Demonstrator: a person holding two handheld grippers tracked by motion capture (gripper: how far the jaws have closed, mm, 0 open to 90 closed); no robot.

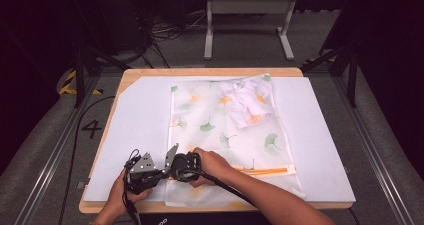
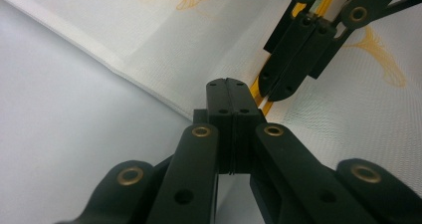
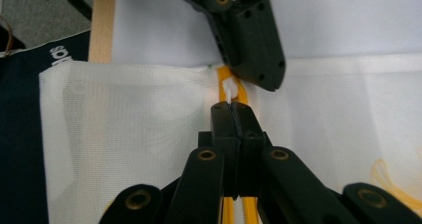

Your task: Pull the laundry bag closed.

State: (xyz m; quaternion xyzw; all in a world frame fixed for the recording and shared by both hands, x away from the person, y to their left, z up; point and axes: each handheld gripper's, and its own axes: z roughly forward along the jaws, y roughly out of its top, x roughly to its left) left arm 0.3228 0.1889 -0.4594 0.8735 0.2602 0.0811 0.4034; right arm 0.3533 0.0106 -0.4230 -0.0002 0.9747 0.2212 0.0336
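Note:
A white mesh bag [image 1: 225, 135] printed with ginkgo leaves lies flat on the board, with a white garment [image 1: 247, 102] inside at its far end. An orange zipper [image 1: 265, 171] runs along the bag's near edge. Both grippers meet at the near left corner of the bag. My right gripper [image 3: 233, 109] is shut on the white zipper pull [image 3: 229, 90]; in the high view it [image 1: 176, 171] points left. My left gripper [image 2: 229, 87] is shut on the bag's edge beside the zipper [image 2: 260, 87], and its [image 1: 162, 175] jaws face the right gripper's.
The bag rests on a white board [image 1: 315, 135] that covers a wooden table [image 1: 210, 71]. The bag's near edge hangs slightly past the table's front edge [image 3: 102, 25]. Beyond the table stand a metal frame [image 1: 247, 15] and cables on the floor.

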